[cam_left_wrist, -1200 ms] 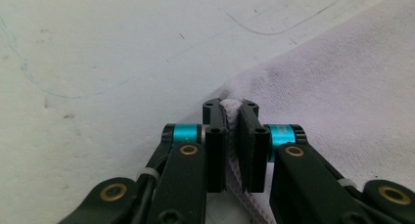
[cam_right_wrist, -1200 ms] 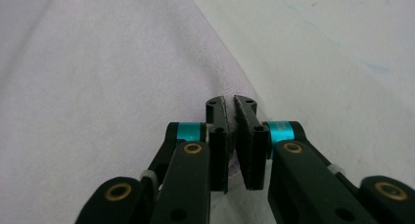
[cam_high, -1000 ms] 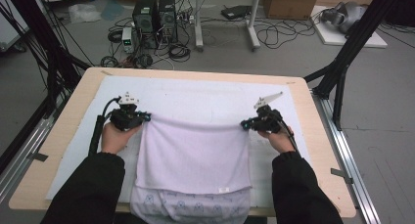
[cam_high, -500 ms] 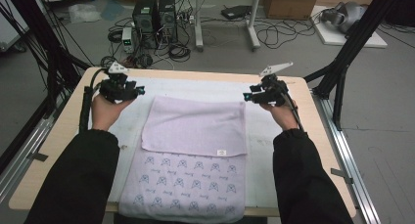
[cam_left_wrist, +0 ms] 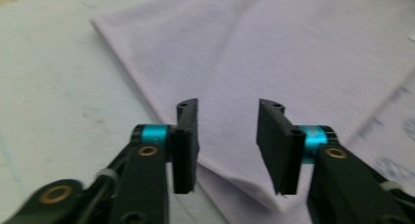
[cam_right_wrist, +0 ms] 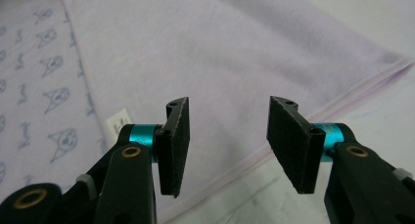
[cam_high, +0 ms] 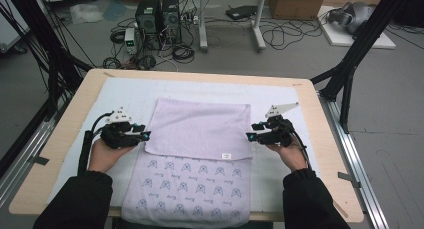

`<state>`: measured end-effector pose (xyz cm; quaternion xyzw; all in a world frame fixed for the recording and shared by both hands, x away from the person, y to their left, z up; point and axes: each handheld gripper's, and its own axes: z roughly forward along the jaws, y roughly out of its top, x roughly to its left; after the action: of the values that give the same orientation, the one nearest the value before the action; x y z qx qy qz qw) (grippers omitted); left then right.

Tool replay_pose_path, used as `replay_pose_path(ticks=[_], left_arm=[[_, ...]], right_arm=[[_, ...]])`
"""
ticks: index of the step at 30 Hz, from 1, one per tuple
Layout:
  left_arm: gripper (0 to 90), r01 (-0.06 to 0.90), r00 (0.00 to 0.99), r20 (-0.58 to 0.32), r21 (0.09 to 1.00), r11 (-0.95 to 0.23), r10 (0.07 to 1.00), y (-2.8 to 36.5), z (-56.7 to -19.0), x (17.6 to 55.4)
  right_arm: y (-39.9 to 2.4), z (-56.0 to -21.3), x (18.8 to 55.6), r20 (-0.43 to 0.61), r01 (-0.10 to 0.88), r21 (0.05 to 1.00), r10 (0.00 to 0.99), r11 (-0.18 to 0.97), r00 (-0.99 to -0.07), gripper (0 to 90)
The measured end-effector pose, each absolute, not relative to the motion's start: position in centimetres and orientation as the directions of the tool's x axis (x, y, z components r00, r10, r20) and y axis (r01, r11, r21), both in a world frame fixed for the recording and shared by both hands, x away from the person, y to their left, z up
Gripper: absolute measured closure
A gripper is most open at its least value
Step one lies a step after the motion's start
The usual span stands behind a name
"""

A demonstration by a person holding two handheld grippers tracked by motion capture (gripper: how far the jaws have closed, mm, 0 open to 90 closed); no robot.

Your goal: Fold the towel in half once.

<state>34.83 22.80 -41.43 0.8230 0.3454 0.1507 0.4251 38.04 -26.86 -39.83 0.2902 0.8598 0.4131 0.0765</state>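
Both grippers (cam_high: 142, 135) (cam_high: 252, 135) part-open, empty, flanking towel (cam_high: 200, 129).

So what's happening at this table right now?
A person with a gripper in each hand is folding a lilac towel on a padded table. The top half lies folded down over the printed half, with a small label near the fold's edge. The left gripper and right gripper sit at the folded flap's side edges; their jaws have just been opening, and nothing is between them in either gripper view. The towel lies flat and free.
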Motion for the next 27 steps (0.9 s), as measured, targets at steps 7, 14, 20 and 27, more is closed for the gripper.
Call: replay_pose_path(ticks=[7, 14, 20, 27], left_arm=[[61.7, 0.428, 0.763, -0.013, 0.760, -0.489, 0.647, 21.5, -42.8, 33.5], [65.9, 0.447, 0.753, -0.011, 0.743, -0.499, 0.658, 21.5, -43.6, 33.4], [66.6, 0.447, 0.738, 0.018, 0.737, -0.508, 0.675, 21.5, -44.0, 32.9], [83.0, 0.431, 0.735, 0.009, 0.766, -0.477, 0.678, 21.6, -44.3, 32.6]], right_arm=[[-26.3, -41.3, 35.9, 0.170, 0.450, 0.724, 0.496, 0.524, -0.851, 57.8], [-26.4, -43.0, 34.0, 0.145, 0.438, 0.724, 0.504, 0.532, -0.851, 57.3], [-25.4, -43.5, 33.7, 0.130, 0.433, 0.700, 0.495, 0.568, -0.859, 60.5], [-25.5, -43.9, 34.0, 0.118, 0.440, 0.692, 0.511, 0.573, -0.851, 79.6]])
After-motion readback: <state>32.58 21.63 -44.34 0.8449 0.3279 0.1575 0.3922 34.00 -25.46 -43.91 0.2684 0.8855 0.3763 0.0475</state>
